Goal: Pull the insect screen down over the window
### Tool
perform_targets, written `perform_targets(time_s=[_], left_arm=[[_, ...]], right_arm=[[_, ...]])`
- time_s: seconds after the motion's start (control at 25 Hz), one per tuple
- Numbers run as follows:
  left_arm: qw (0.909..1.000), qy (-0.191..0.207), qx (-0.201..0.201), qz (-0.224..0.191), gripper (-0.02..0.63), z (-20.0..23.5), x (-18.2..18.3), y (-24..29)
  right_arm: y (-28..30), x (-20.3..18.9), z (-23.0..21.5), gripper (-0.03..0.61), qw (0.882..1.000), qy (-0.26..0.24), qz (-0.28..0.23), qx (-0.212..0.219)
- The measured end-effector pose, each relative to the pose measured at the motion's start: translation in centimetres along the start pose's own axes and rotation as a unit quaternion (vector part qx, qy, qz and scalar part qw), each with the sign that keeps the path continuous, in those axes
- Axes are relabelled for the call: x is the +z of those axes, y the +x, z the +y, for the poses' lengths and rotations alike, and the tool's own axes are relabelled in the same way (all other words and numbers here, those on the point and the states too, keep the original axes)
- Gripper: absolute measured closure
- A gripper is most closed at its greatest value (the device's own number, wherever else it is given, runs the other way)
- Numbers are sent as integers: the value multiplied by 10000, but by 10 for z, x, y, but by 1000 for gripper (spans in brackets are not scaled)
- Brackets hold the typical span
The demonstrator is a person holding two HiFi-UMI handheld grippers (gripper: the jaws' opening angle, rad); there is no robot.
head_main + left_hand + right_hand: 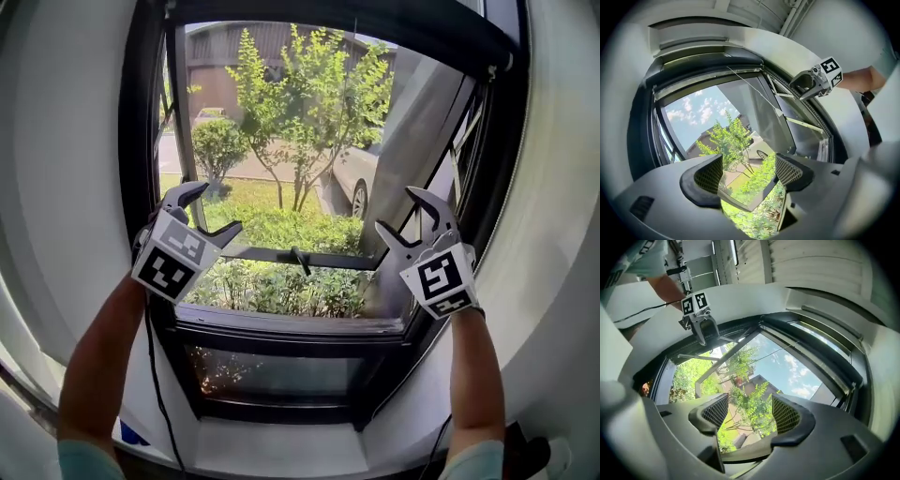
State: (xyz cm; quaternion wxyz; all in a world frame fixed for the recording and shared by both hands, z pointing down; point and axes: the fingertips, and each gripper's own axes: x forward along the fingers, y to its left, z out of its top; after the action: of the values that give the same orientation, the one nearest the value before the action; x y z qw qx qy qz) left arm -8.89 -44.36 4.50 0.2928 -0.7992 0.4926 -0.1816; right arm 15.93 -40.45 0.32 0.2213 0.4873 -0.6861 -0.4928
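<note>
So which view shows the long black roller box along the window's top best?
The right gripper view: the long black roller box runs unobstructed, end cap included. The head view cuts it at the picture's top; the left gripper view shows only a thin shaded band.

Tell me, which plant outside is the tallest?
The thin-trunked tree in the middle; it rises well above the round bush on the left and the low hedge.

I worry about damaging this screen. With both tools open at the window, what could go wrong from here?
The left tool and right tool are both open and empty, so a hasty grab could miss. The thin cord running across the window looks hard to pinch and may slip out of a tool.
</note>
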Motion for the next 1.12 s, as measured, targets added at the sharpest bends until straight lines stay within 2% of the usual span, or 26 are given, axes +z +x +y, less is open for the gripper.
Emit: perform_targets(time_s=[0.12, 0.28, 0.44, 0.64, 0.88, 1.12], left_arm=[[9984, 468, 262, -157, 265, 42, 32, 8], [9901, 1136, 770, -286, 262, 97, 71, 14], [9806, 1524, 1179, -367, 261, 145, 111, 13], [9670, 1870, 1610, -633, 245, 188, 165, 8], [9540, 2292, 1872, -485, 229, 219, 195, 3], [9423, 2690, 1991, -29, 219, 238, 197, 9]], right_arm=[[17, 16, -52, 302, 9994, -182, 8, -293], [30, 37, -111, 301, 9963, -538, 11, -677], [34, 54, -160, 301, 9908, -935, 99, -968], [46, 69, -209, 296, 9792, -1483, 587, -1251], [58, 74, -251, 295, 9722, -1684, 909, -1348], [71, 63, -270, 295, 9646, -1867, 1346, -1285]])
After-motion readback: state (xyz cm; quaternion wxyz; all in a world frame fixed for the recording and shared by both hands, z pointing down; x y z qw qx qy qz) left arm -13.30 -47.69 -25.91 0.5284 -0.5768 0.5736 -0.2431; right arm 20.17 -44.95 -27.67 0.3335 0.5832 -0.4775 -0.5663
